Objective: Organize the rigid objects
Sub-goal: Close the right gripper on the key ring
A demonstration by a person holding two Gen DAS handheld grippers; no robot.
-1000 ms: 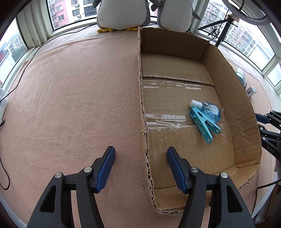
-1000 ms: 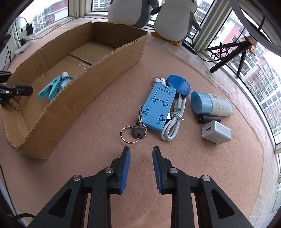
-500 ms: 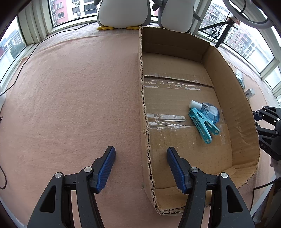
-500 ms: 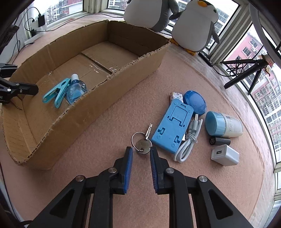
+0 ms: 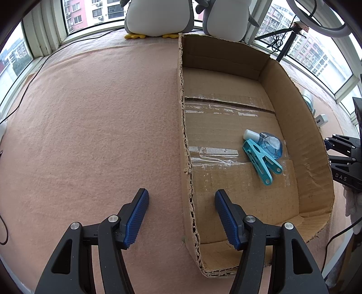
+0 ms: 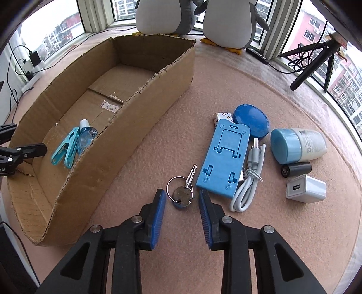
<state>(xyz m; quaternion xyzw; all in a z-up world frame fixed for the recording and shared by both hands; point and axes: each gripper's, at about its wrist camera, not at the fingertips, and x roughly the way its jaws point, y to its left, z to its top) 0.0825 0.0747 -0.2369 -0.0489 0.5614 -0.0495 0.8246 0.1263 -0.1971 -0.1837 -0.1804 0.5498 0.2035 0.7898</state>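
A low cardboard box [image 5: 301, 126] [image 6: 144, 117] lies on pink felt and holds a teal clothes peg [image 5: 262, 161] [image 6: 65, 150] and a small blue bottle [image 5: 270, 144] [image 6: 86, 138]. My left gripper [image 5: 182, 214] stands open, straddling the box's left wall. My right gripper [image 6: 182, 207] is open just above a key on a ring [image 6: 182, 191], whose head lies between its fingertips. Beside the key lie a blue phone stand [image 6: 225, 158], a white cable [image 6: 250, 176], a blue round lid [image 6: 251, 119], a blue-capped jar [image 6: 296, 145], a black cylinder [image 6: 295, 169] and a white charger [image 6: 305, 188].
Two plush penguins [image 6: 199, 20] [image 5: 187, 15] sit by the windows behind the box. A black tripod [image 6: 316, 61] stands at the right rear. A small wrapped item [image 6: 222, 116] peeks out behind the phone stand. Cables and a power strip [image 6: 29, 65] lie at the far left.
My right gripper moved forward over the key and its jaws opened wider. The left gripper stayed open and barely shifted at the box wall.
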